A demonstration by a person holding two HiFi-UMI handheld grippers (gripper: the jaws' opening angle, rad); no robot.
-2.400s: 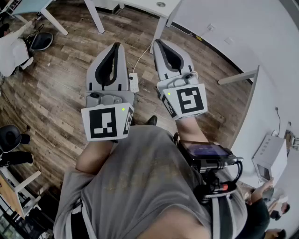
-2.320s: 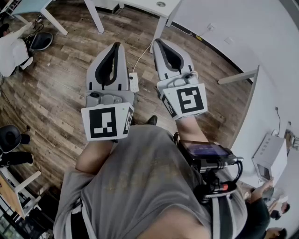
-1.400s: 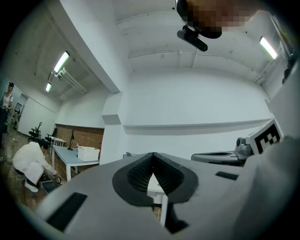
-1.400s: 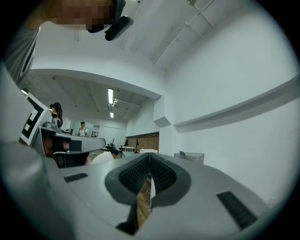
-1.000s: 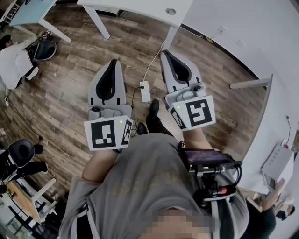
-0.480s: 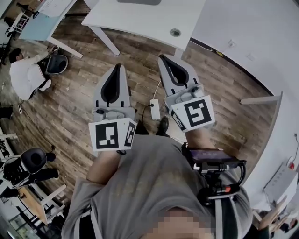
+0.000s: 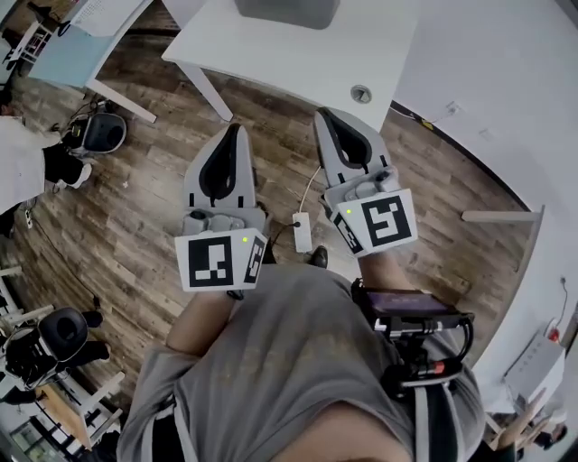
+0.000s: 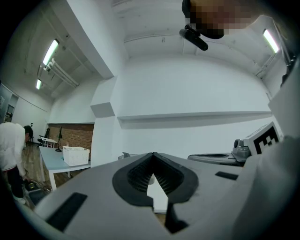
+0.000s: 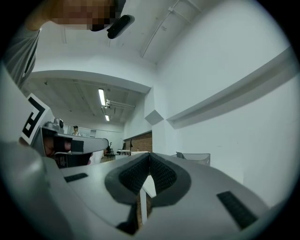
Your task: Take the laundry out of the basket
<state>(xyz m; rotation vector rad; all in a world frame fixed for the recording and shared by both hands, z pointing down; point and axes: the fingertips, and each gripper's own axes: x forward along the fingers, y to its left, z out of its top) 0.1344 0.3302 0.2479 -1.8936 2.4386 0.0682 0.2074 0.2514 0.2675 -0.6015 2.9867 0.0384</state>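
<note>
Both tongs are closed together and empty. The left tongs (image 7: 237, 130) and the right tongs (image 7: 323, 114) point level, side by side, over the brown wood-plank floor (image 7: 135, 207), short of the white rectangular table (image 7: 271, 63). A grey box-shaped container (image 7: 287, 9), cut off at the top edge of the head view, stands on that table; I judge it to be the laundry basket. No laundry shows in any view.

Step in hand, as I judge it: approach. I should meet the table squarely, step clear of the white power strip (image 7: 302, 233) at frame centre, and part the tongs only above the container's rim.

No brand or legible writing is visible; the cubes carry only black-and-white square markers (image 7: 217, 262).
</note>
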